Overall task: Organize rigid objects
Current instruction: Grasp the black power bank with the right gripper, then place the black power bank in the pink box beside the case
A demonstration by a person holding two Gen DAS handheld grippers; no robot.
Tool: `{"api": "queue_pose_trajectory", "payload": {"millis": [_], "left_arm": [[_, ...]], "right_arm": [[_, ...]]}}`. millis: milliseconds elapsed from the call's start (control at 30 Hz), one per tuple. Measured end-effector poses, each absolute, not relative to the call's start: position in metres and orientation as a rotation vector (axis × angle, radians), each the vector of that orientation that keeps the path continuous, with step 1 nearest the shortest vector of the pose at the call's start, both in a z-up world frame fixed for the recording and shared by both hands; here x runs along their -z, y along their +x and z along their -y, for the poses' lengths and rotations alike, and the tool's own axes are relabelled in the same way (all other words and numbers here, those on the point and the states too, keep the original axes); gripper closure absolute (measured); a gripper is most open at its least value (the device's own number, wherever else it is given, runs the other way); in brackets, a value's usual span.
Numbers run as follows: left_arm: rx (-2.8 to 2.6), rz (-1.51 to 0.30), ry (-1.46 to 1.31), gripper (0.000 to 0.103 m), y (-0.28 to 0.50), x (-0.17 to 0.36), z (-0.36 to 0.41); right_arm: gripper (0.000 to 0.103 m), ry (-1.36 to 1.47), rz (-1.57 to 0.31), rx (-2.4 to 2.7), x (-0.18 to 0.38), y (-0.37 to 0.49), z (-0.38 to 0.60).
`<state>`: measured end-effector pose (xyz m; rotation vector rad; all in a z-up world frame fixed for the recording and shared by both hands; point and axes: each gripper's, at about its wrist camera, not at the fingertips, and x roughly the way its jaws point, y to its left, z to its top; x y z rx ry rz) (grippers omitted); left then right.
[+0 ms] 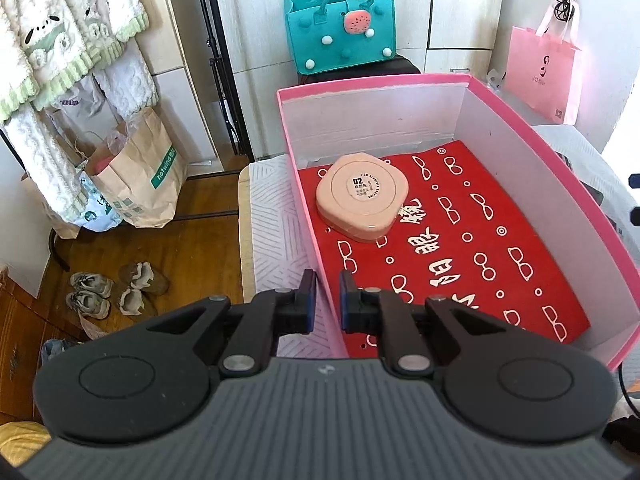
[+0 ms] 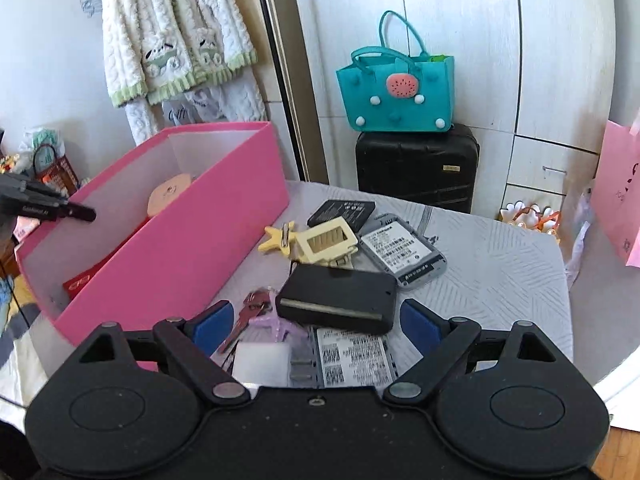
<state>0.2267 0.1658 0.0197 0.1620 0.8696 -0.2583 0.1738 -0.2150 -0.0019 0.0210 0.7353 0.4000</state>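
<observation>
Fingers of the left gripper point(image 1: 327, 300) stand nearly closed, with the near corner wall of the pink box point(image 1: 316, 240) running into the narrow gap between them; whether the pads press the wall cannot be told. Right gripper point(image 2: 316, 320) fingers are spread wide and hold nothing, with a black case point(image 2: 338, 298) lying between them on the table point(image 2: 500, 248).

Much is cut off: the barcoded card point(image 2: 352, 356) and a white block point(image 2: 262, 362) run under the right gripper's body, and red keys point(image 2: 250, 312) are partly hidden beside the black case.

Inside the box a peach compact point(image 1: 362, 196) rests on a red cloth point(image 1: 460, 240), toward the far wall. Beyond the black case lie a cream comb point(image 2: 326, 242), a grey battery point(image 2: 402, 250) and a dark battery point(image 2: 340, 212). Behind the table stand a black suitcase point(image 2: 416, 168) with a teal bag point(image 2: 396, 92) on top.
</observation>
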Motion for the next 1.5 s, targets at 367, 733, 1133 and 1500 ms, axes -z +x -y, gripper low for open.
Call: {"api": "queue_pose_trajectory", "payload": {"millis": [367, 733, 1133, 1500], "left_arm": [[0.262, -0.876, 0.163, 0.092, 0.226, -0.021, -0.165], [0.269, -0.873, 0.175, 0.092, 0.223, -0.020, -0.164], [0.269, -0.872, 0.177, 0.092, 0.222, -0.020, -0.164], [0.286, -0.855, 0.183, 0.092, 0.219, -0.022, -0.163]], "right_arm": [[0.006, 0.037, -0.846, -0.341, 0.040, 0.226, 0.199], [0.005, -0.045, -1.011, -0.238, 0.045, 0.262, 0.175], [0.008, 0.005, -0.986, -0.275, 0.025, 0.241, 0.186], [0.008, -0.029, -0.820, -0.392, -0.026, 0.208, 0.170]]}}
